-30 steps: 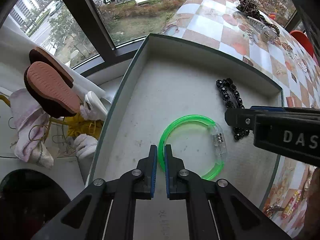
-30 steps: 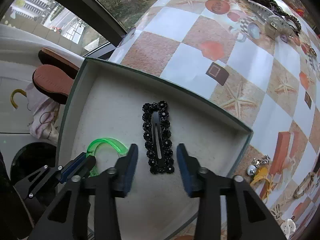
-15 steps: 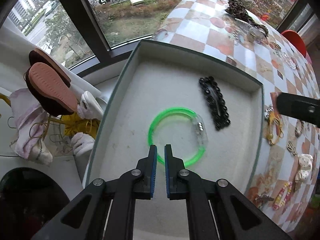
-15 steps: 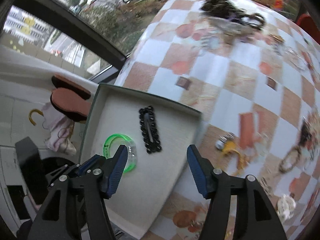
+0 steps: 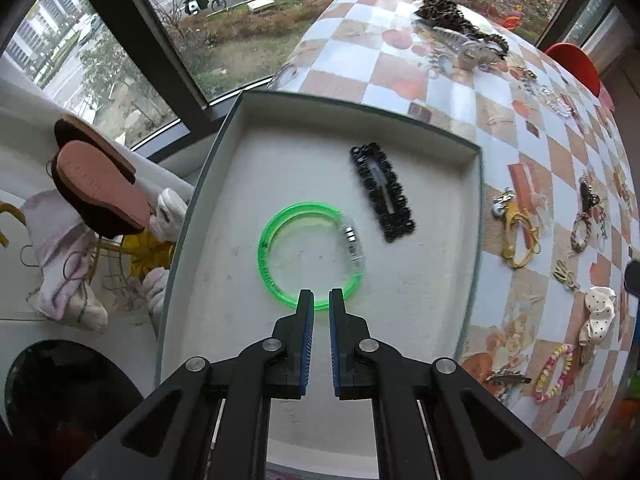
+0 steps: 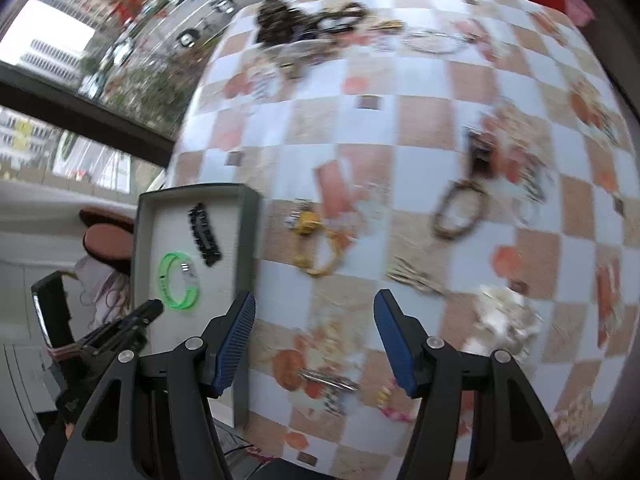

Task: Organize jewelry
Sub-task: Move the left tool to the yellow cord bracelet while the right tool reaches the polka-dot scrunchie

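Fingers point(image 5: 306, 312) of the left gripper point(image 5: 321, 300), just parting and empty, hover above the green bracelet point(image 5: 308, 256).

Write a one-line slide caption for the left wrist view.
Left gripper with jaws slightly parted above a green bangle and black hair clip in a grey tray.

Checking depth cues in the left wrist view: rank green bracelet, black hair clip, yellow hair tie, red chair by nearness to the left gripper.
From the left gripper:
1. Green bracelet, in the tray, just past the fingertips.
2. Black hair clip, in the tray, up and right.
3. Yellow hair tie, on the tablecloth right of the tray.
4. Red chair, far top right.
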A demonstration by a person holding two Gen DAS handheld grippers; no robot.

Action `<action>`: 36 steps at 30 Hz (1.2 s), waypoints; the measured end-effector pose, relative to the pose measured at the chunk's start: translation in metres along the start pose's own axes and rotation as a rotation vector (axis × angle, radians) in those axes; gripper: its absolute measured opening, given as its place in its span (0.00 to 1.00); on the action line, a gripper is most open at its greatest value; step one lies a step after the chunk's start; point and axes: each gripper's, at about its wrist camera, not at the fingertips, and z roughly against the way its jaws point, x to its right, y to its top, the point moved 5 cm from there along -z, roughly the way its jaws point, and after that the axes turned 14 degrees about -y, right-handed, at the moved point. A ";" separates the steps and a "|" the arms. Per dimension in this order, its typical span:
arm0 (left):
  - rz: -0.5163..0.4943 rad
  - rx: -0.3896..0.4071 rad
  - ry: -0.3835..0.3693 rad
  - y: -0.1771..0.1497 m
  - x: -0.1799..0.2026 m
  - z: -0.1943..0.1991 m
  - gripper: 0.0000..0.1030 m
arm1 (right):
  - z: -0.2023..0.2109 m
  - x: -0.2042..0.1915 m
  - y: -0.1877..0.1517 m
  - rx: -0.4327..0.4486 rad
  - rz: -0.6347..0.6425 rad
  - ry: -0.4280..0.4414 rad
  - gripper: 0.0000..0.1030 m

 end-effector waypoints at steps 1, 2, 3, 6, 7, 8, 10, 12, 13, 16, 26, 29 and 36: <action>-0.002 0.002 0.003 0.000 0.002 0.002 0.84 | 0.002 0.010 -0.003 0.002 -0.019 -0.007 0.64; -0.003 0.014 0.023 0.002 0.004 0.004 0.99 | 0.004 0.018 -0.006 0.003 -0.036 -0.015 0.68; -0.024 0.033 0.043 0.004 0.009 0.007 1.00 | 0.007 0.026 -0.009 0.005 -0.052 -0.021 0.72; -0.075 0.046 0.039 0.012 0.025 0.009 1.00 | 0.010 0.046 -0.017 0.005 -0.094 -0.028 0.72; -0.095 0.049 0.047 0.015 0.030 0.008 1.00 | 0.011 0.054 -0.020 0.003 -0.110 -0.033 0.72; -0.113 0.053 0.057 0.017 0.036 0.009 1.00 | 0.012 0.061 -0.023 0.003 -0.125 -0.038 0.74; -0.137 0.054 0.064 0.022 0.048 0.008 1.00 | 0.013 0.075 -0.028 0.003 -0.154 -0.047 0.77; -0.157 0.051 0.069 0.024 0.058 0.006 1.00 | 0.015 0.090 -0.032 0.009 -0.189 -0.056 0.77; -0.167 0.047 0.072 0.026 0.063 0.004 1.00 | 0.016 0.097 -0.035 0.011 -0.203 -0.059 0.77; -0.194 0.009 0.039 0.021 0.082 -0.002 1.00 | 0.017 0.116 -0.041 0.016 -0.251 -0.065 0.86; -0.299 -0.028 -0.021 0.007 0.142 -0.017 1.00 | 0.006 0.157 -0.060 -0.033 -0.321 -0.112 0.86; -0.324 -0.042 -0.031 0.005 0.156 -0.025 1.00 | -0.001 0.160 -0.064 -0.051 -0.326 -0.113 0.86; -0.345 -0.062 -0.035 0.006 0.175 -0.047 1.00 | -0.020 0.156 -0.062 -0.087 -0.294 -0.101 0.86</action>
